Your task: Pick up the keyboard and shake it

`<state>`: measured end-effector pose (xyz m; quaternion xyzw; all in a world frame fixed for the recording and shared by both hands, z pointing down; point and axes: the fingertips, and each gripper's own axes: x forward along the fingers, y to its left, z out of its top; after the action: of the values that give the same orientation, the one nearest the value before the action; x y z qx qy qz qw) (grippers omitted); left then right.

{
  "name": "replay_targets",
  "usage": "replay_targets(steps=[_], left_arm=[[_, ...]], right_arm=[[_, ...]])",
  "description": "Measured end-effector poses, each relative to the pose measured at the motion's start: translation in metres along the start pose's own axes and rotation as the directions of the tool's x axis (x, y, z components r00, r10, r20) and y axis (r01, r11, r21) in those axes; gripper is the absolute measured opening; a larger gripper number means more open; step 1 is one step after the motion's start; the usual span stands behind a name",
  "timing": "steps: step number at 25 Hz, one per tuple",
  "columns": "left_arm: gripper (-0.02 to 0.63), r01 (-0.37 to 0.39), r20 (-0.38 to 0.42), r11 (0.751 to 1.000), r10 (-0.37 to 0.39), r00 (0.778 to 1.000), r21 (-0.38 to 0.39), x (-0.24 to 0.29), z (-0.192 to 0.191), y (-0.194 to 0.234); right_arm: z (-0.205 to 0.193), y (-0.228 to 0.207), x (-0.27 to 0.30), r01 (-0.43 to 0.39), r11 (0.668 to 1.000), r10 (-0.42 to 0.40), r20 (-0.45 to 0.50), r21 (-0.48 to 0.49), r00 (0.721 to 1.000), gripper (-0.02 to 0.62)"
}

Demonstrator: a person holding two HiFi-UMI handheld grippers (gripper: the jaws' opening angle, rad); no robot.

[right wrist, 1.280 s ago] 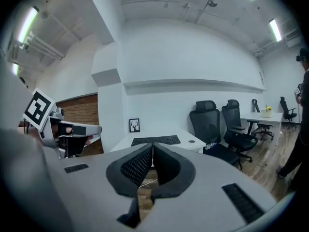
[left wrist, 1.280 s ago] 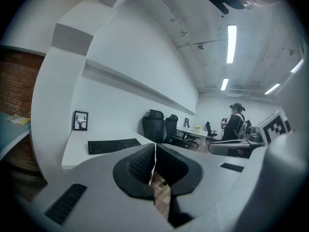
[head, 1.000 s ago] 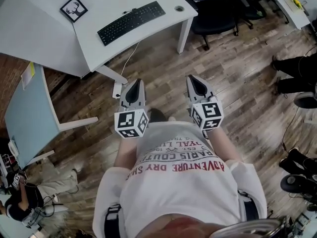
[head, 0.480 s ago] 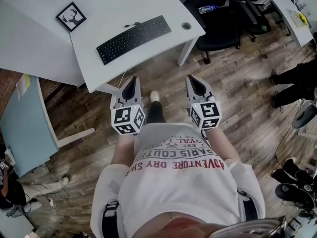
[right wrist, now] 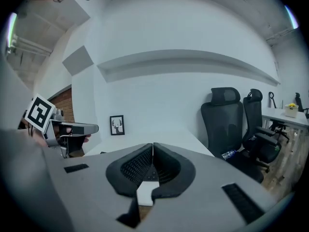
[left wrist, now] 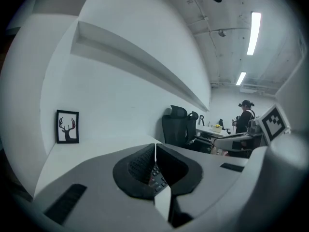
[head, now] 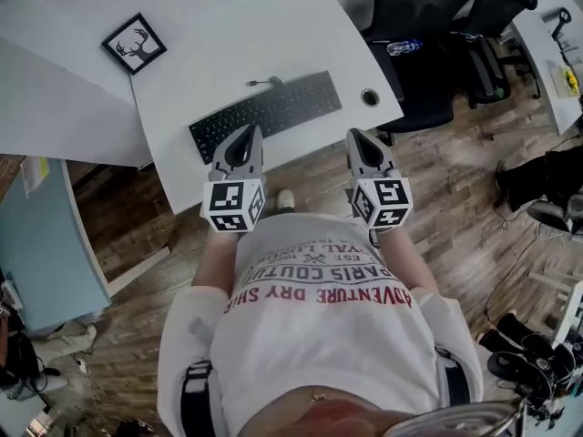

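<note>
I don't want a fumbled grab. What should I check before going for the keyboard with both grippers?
1. Keyboard lies flat on the desk, nothing on it: ok.
2. Left gripper and right gripper open for the grasp: not ok, both shut and empty.
3. Both grippers point at the keyboard: ok.
4. Grippers touching the keyboard: cannot tell.
5. Keyboard cable has slack: cannot tell.
6. Framed picture apart from the keyboard: ok.

We note a framed deer print (head: 133,43) on the white desk (head: 228,25), ahead-left of the left tongs (head: 244,131); black office chairs (head: 428,7) ahead-right of the right tongs (head: 352,135), water bottle (head: 405,46) on one seat; plank floor (head: 455,208) beneath
</note>
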<state>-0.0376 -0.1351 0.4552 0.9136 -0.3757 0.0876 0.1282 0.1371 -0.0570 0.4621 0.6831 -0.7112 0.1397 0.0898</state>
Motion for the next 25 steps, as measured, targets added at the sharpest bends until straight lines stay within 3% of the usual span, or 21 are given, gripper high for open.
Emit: replay_targets(steps=[5, 11, 14, 18, 20, 25], left_arm=[[0.029, -0.064, -0.006, 0.997, 0.064, 0.998, -0.052, 0.027, 0.012, 0.045], [0.029, -0.189, -0.009, 0.982, 0.188, 0.982, -0.032, 0.023, 0.015, 0.078], [0.029, -0.233, 0.007, 0.969, 0.234, 0.972, -0.083, 0.018, 0.008, 0.095], [0.031, -0.256, -0.062, 0.961, 0.250, 0.966, -0.105, 0.021, -0.012, 0.106], [0.031, -0.272, -0.089, 0.954, 0.263, 0.961, -0.121, 0.024, -0.022, 0.110], [0.031, -0.375, -0.164, 0.907, 0.347, 0.923, -0.191, 0.025, -0.057, 0.130]], right_arm=[[0.013, -0.004, 0.058, -0.045, 0.999, 0.046, -0.010, 0.019, 0.999, 0.026], [0.011, -0.013, 0.108, -0.113, 0.993, 0.114, -0.050, 0.024, 0.992, 0.025], [0.003, -0.015, 0.132, -0.163, 0.986, 0.164, -0.087, 0.021, 0.983, 0.025], [-0.005, -0.008, 0.158, -0.309, 0.949, 0.315, -0.146, 0.062, 0.938, 0.026], [-0.009, -0.011, 0.168, -0.342, 0.936, 0.352, -0.177, 0.087, 0.919, 0.026], [-0.023, -0.025, 0.187, -0.411, 0.907, 0.420, -0.230, 0.087, 0.878, 0.026]])
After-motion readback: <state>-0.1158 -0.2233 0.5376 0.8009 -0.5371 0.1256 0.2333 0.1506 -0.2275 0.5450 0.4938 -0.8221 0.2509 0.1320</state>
